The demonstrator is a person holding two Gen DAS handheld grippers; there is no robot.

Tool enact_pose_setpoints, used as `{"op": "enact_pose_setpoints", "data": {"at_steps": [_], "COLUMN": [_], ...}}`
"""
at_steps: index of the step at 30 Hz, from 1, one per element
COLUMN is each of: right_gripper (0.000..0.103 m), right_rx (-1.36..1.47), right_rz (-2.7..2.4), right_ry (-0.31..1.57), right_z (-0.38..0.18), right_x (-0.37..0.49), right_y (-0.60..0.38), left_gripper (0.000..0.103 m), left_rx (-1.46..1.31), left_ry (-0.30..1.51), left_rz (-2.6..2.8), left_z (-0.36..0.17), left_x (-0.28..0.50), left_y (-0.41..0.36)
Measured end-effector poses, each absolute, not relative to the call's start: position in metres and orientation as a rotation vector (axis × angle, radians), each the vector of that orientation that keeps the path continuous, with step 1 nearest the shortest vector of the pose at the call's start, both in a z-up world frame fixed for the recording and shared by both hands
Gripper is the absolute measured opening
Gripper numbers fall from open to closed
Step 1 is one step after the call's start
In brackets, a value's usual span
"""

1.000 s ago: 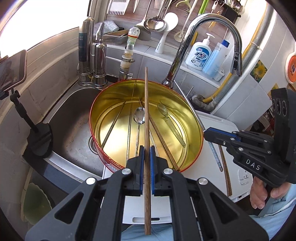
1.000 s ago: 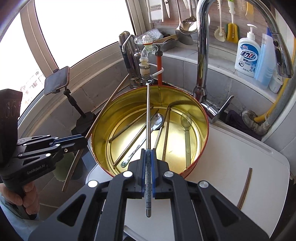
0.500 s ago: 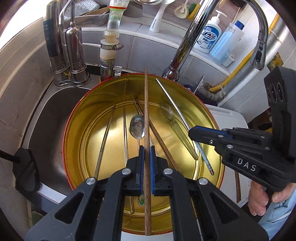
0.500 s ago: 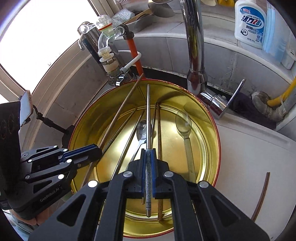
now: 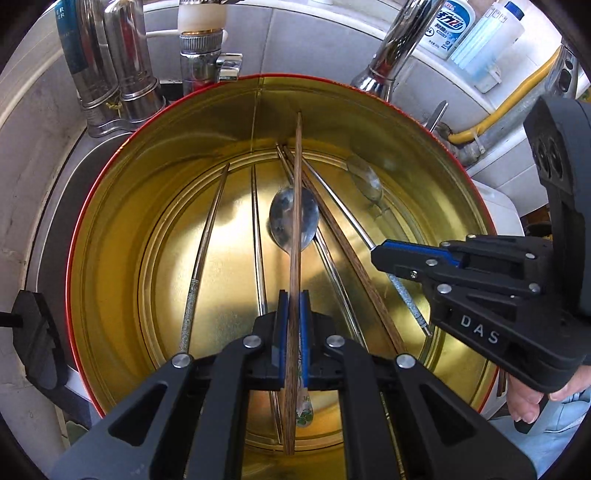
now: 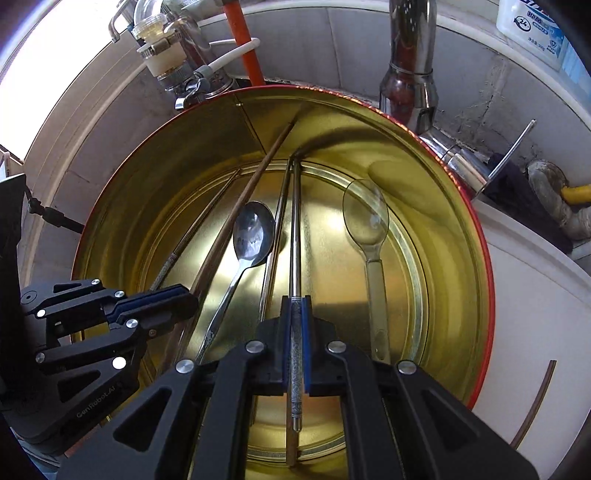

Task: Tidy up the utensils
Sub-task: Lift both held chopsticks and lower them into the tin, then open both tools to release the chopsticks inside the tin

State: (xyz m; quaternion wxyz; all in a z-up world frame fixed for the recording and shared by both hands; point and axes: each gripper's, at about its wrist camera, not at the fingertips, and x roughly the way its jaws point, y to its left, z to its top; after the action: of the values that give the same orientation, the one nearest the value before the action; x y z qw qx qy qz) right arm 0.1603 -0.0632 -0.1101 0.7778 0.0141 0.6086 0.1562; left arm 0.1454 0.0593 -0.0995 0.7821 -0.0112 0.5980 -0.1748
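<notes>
A round gold tin (image 5: pixel 122 206) with a red rim holds a metal spoon (image 5: pixel 293 218), a clear plastic spoon (image 6: pixel 365 218) and several chopsticks. My left gripper (image 5: pixel 294 306) is shut on a wooden chopstick (image 5: pixel 296 177) that points into the tin, its tip by the far wall. My right gripper (image 6: pixel 295 310) is shut on a metal chopstick (image 6: pixel 296 221), also low inside the tin. Each gripper shows in the other's view: the right gripper (image 5: pixel 384 254), the left gripper (image 6: pixel 184 299).
The tin stands over a steel sink (image 5: pixel 55 206) beside a white board (image 6: pixel 535 295) where one wooden chopstick (image 6: pixel 535 398) lies. A chrome tap (image 6: pixel 410 55), filter pipes (image 5: pixel 114 62) and soap bottles (image 5: pixel 450 26) stand close behind the tin.
Both grippers have moved forward and down into the tin with their chopsticks. The tin now fills both views.
</notes>
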Motion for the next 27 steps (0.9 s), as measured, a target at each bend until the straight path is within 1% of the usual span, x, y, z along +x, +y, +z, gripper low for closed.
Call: {"op": "enact_pose_setpoints", "data": {"at_steps": [7, 8, 11, 12, 25, 26, 27], "right_gripper": [0.007, 0.01, 0.039, 0.041, 0.041, 0.041, 0.041], "right_rx": [0.017, 0.018, 0.036, 0.034, 0.027, 0.026, 0.027], "right_rz": [0.346, 0.351, 0.359, 0.358, 0.377, 0.378, 0.378], "right_ry": [1.292, 1.284, 1.26, 1.249, 1.241, 1.239, 1.236], "right_z": [-0.106, -0.104, -0.095, -0.093, -0.093, -0.093, -0.091], "right_x": [0.162, 0.161, 0.157, 0.156, 0.149, 0.147, 0.146], "right_y": [-0.058, -0.058, -0.057, -0.056, -0.056, -0.055, -0.055], "left_gripper": [0.006, 0.006, 0.008, 0.008, 0.009, 0.02, 0.046], "left_rx": [-0.001, 0.016, 0.062, 0.068, 0.077, 0.083, 0.089], "left_ry": [1.293, 1.286, 1.281, 1.282, 1.285, 1.282, 1.274], "left_rz": [-0.365, -0.35, -0.333, -0.338, -0.325, -0.322, -0.315], "left_z": [-0.102, -0.101, -0.102, -0.102, -0.106, -0.105, -0.104], "left_x": [0.143, 0.142, 0.138, 0.137, 0.136, 0.135, 0.135], "left_y": [0.055, 0.054, 0.049, 0.048, 0.046, 0.046, 0.046]}}
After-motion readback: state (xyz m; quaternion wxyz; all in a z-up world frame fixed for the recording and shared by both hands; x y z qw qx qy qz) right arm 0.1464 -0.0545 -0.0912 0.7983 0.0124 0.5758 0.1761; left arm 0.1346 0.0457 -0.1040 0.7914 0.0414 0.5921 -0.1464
